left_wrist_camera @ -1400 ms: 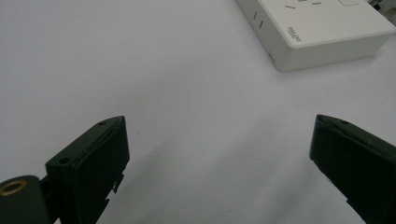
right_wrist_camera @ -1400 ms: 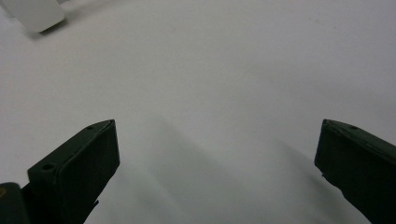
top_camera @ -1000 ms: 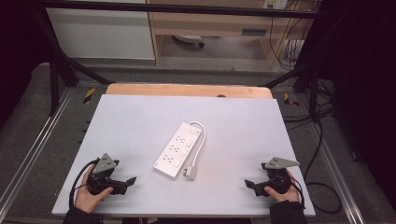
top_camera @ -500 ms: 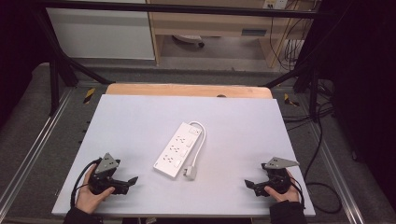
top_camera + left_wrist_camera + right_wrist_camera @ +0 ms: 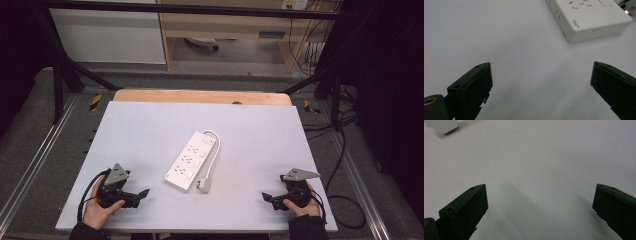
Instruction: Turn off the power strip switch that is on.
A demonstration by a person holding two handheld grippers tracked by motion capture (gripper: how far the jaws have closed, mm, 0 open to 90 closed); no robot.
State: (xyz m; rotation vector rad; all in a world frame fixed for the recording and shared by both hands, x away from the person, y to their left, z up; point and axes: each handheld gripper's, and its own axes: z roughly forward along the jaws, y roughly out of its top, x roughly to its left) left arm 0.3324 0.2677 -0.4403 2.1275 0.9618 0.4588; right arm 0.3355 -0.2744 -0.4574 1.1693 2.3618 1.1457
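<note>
White power strip unmoved; both tongs stay wide.

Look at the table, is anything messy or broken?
Nothing looks broken or spilled. The white power strip lies slanted mid-table, its cord looped beside it and the plug loose on the table, not plugged in.

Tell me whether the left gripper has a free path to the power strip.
Probably yes. The left gripper is open and points toward the power strip, with bare table between them.
</note>
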